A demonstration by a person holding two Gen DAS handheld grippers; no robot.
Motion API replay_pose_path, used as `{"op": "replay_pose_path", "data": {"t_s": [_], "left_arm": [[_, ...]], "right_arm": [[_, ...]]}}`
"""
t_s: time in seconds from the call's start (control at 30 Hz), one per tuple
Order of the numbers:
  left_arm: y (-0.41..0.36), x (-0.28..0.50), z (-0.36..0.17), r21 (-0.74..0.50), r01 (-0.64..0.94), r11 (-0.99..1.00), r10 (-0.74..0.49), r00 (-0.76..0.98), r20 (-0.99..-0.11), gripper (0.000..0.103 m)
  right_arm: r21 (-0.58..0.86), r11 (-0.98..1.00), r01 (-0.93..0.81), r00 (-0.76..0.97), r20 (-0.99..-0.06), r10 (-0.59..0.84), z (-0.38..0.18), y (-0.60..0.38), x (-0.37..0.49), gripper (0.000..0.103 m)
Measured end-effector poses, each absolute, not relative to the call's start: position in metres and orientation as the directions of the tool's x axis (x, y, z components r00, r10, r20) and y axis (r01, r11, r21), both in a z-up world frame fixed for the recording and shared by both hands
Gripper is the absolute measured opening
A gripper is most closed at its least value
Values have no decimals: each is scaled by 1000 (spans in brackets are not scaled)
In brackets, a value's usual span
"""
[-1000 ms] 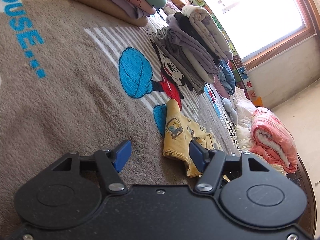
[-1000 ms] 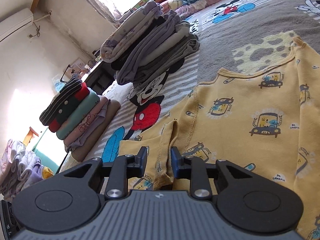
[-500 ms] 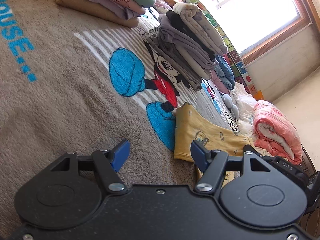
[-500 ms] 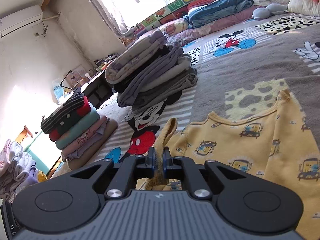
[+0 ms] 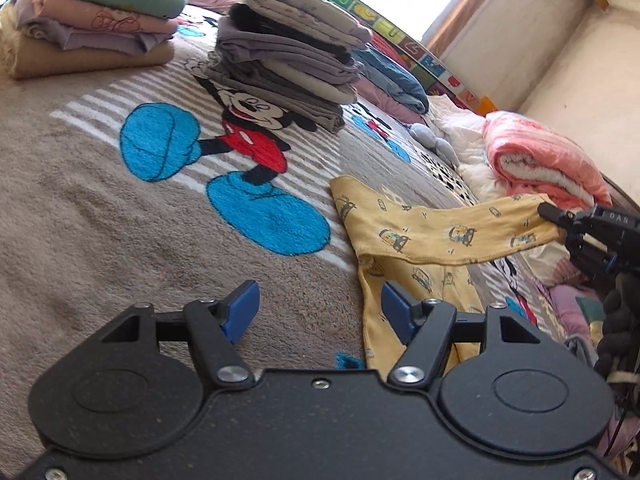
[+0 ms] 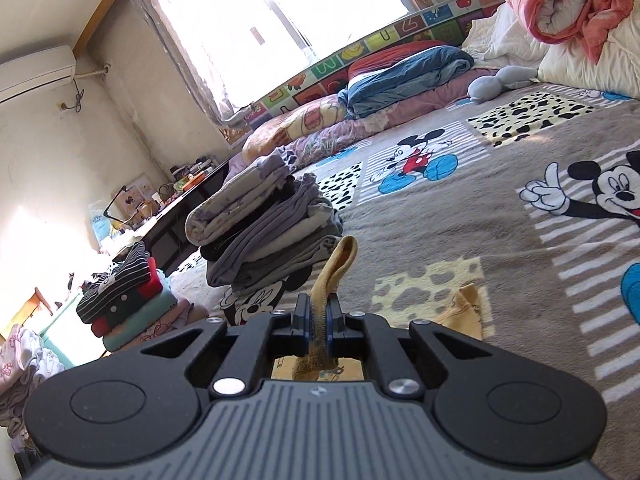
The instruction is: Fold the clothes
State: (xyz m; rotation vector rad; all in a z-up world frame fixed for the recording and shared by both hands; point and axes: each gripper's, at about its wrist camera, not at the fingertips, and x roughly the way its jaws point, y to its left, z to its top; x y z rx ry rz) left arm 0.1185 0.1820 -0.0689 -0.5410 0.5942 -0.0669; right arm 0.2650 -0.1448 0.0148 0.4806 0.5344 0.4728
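Note:
A yellow child's shirt with a car print [image 5: 420, 236] lies on the Mickey Mouse blanket [image 5: 120, 208], one sleeve stretched up to the right. My right gripper [image 6: 316, 320] is shut on that sleeve's yellow cuff [image 6: 340, 264] and holds it lifted; it also shows in the left wrist view [image 5: 552, 214] at the right edge. My left gripper [image 5: 320, 312] is open and empty, low over the blanket, just left of the shirt's lower part. Another corner of the shirt [image 6: 464, 312] shows on the blanket.
A stack of folded grey clothes [image 5: 288, 60] and a stack of coloured folded clothes [image 5: 96, 20] stand on the blanket behind. A rolled pink quilt [image 5: 544, 164] and pillows [image 6: 404, 76] lie along the far side. A low table [image 6: 192, 192] stands by the wall.
My right gripper closed on the yellow sleeve and lifted it up and to the right, stretching it out. My left gripper stayed open and swung to face the shirt more level.

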Motion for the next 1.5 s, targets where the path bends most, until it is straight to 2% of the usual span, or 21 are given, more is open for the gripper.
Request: {"op": "replay_pose_path", "data": {"t_s": [0.17, 0.2, 0.3, 0.37, 0.43, 0.53, 0.83, 1.07, 1.17, 1.27, 1.4, 1.5], "left_arm": [[153, 122, -71, -398, 7, 917, -243, 801, -547, 66], [146, 122, -72, -370, 32, 928, -249, 793, -556, 63], [129, 122, -75, -307, 88, 948, -260, 771, -582, 36], [118, 122, -78, -258, 107, 960, -246, 760, -602, 30], [108, 123, -80, -206, 120, 971, -223, 756, -616, 10], [104, 122, -77, -222, 114, 968, -228, 766, -601, 5], [88, 127, -64, -361, 145, 921, -339, 754, -562, 5], [67, 136, -68, -427, 205, 881, -437, 701, -564, 6], [66, 139, -71, -472, 237, 849, -495, 669, -554, 16], [79, 138, -67, -473, 223, 853, -480, 692, -540, 16], [99, 136, -67, -431, 160, 888, -401, 728, -556, 16], [106, 134, -67, -404, 146, 903, -371, 741, -560, 16]], "right_arm": [[536, 804, -256, 783, -372, 498, 13, -176, 265, 9], [536, 806, -251, 786, -374, 493, 12, -181, 265, 9], [527, 814, -243, 788, -382, 483, 13, -191, 269, 9], [518, 821, -241, 788, -389, 477, 13, -196, 272, 9], [509, 825, -246, 787, -392, 477, 16, -200, 276, 9], [496, 829, -259, 787, -389, 478, 24, -202, 278, 9], [444, 841, -308, 795, -365, 484, 59, -207, 294, 9], [416, 847, -330, 813, -332, 479, 86, -209, 307, 9], [410, 845, -342, 816, -316, 484, 90, -211, 306, 9], [396, 852, -342, 811, -334, 481, 85, -212, 306, 9], [343, 875, -343, 761, -444, 472, 50, -204, 303, 9], [346, 878, -331, 742, -480, 469, 24, -203, 294, 9]]}}
